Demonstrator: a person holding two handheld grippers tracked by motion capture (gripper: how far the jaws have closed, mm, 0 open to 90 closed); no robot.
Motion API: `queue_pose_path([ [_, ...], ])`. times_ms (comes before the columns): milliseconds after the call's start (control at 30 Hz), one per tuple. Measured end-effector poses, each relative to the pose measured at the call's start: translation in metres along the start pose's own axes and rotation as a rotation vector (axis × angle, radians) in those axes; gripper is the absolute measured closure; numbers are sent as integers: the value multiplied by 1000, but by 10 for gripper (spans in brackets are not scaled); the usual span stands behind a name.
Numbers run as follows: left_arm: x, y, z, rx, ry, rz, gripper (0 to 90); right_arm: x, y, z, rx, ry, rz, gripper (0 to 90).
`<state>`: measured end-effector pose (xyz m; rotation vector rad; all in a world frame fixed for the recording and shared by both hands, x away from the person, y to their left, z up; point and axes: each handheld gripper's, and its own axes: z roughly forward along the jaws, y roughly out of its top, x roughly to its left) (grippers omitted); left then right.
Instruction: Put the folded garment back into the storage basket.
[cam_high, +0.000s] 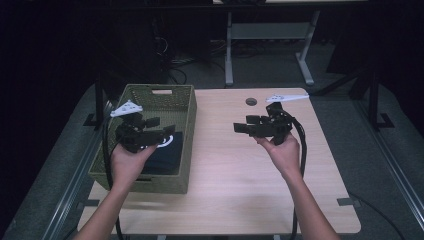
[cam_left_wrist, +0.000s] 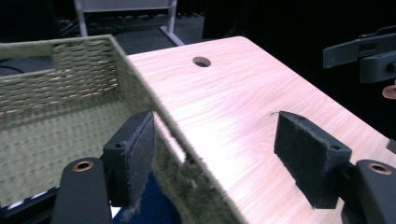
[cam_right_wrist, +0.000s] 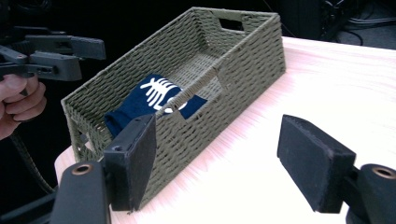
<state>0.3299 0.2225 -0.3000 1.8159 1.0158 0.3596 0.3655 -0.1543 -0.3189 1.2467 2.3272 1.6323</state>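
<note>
A green woven basket stands on the left part of the wooden table. Inside it lies a folded dark blue cloth with a white print, seen too in the right gripper view. My left gripper hovers over the basket's near half, open, with nothing between its pads. My right gripper is held above the middle of the table, pointing left toward the basket, also open and with nothing in it. In the left gripper view the basket's rim runs between the jaws.
A round cable hole sits near the table's far edge. Beyond the table are a desk frame's legs and cables on a dark floor. Metal rails run along both sides of the table.
</note>
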Motion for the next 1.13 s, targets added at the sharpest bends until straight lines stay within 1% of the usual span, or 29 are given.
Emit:
queue_pose_path([
  [300, -24, 1, 18, 12, -36, 34, 260, -9, -9, -22, -12, -29, 13, 269],
  [467, -40, -2, 28, 31, -61, 63, 251, -16, -16, -35, -16, -51, 20, 268],
  [567, -51, -4, 32, 35, -82, 78, 250, -20, -23, -43, -24, -66, 27, 267],
  [633, -60, -5, 35, 43, -84, 101, 247, -23, -27, -49, -25, -73, 35, 263],
  [700, -68, -7, 39, 48, -99, 106, 247, -25, -32, -54, -23, -85, 43, 262],
  [767, -76, -9, 42, 52, -110, 121, 247, -27, -35, -58, -22, -92, 54, 261],
  [800, -79, -10, 44, 55, -119, 120, 247, -28, -37, -60, -25, -95, 56, 261],
  [867, -87, -13, 48, 65, -129, 136, 247, -30, -42, -65, -25, -106, 55, 261],
  [967, -95, -17, 54, 85, -151, 152, 244, -34, -51, -73, -19, -121, 68, 260],
  [1033, -100, -21, 57, 89, -168, 156, 244, -38, -59, -79, -18, -126, 88, 259],
  [1133, -106, -25, 60, 95, -182, 174, 243, -40, -67, -88, -15, -138, 89, 256],
])
